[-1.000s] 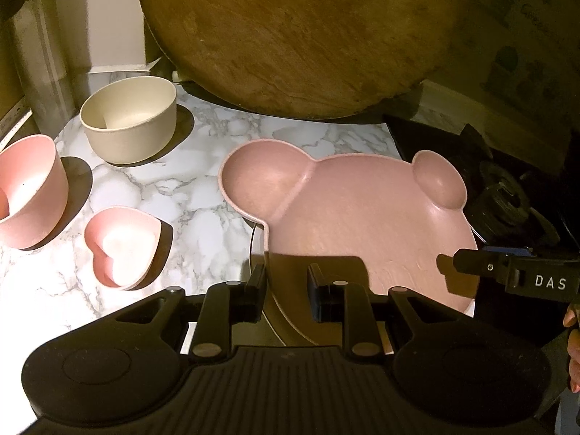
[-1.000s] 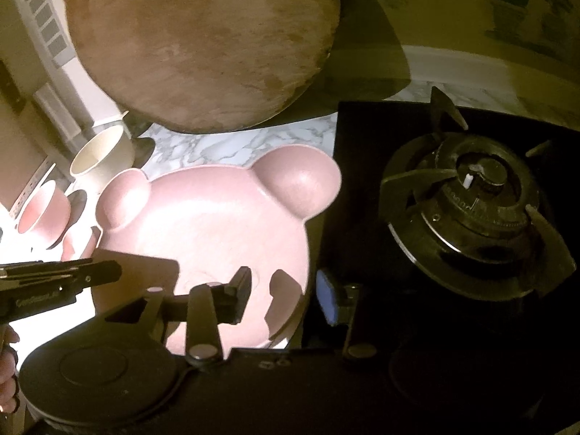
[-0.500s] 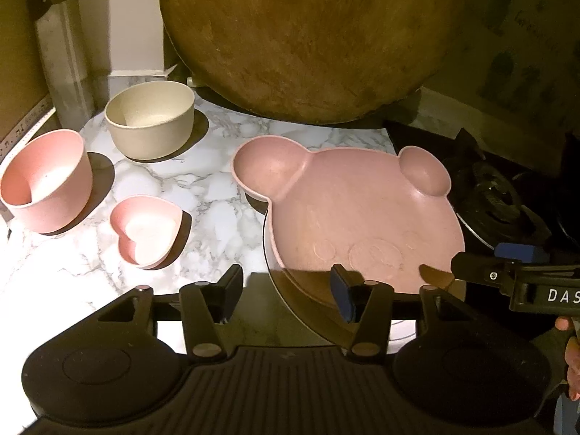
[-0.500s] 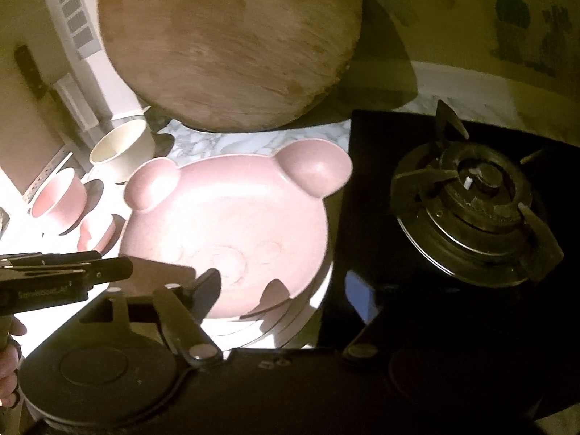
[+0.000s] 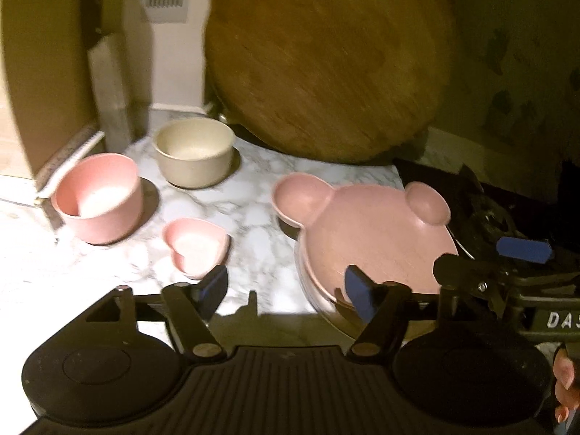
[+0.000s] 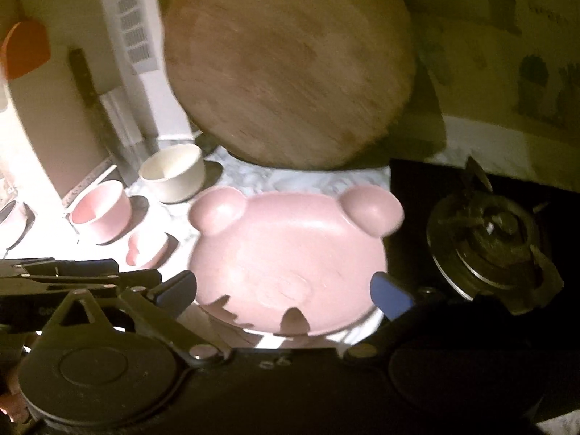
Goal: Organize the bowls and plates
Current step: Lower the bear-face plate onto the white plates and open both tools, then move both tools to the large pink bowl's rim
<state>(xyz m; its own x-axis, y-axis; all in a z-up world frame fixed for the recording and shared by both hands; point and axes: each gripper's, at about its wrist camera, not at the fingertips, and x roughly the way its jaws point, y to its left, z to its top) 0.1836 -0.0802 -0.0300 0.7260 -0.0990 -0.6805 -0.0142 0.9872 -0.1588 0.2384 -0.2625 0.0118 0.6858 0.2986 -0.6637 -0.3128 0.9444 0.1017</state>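
Observation:
A pink bear-shaped plate [image 5: 377, 232] lies on a clear plate whose rim [image 5: 319, 301] shows under its near edge; it also shows in the right wrist view [image 6: 290, 253]. A pink round bowl [image 5: 98, 195], a cream bowl [image 5: 194, 150] and a small pink heart bowl [image 5: 197, 244] stand to its left on the marble counter [image 5: 250, 203]. My left gripper [image 5: 286, 290] is open and empty, just short of the plate's near left edge. My right gripper [image 6: 282, 290] is open and empty, its jaws spread wider than the plate's near edge.
A large round wooden board [image 5: 326, 61] leans against the wall behind the plate. A gas burner [image 6: 489, 239] on a black hob lies right of the plate. A knife [image 5: 105, 83] stands by the left wall. The pink bowl [image 6: 101, 210], cream bowl [image 6: 172, 174] and heart bowl [image 6: 148, 250] also show in the right wrist view.
Both grippers opened, letting go of the bear plate's near edge, and pulled back and up. The plate now rests flat and looks farther away in both views.

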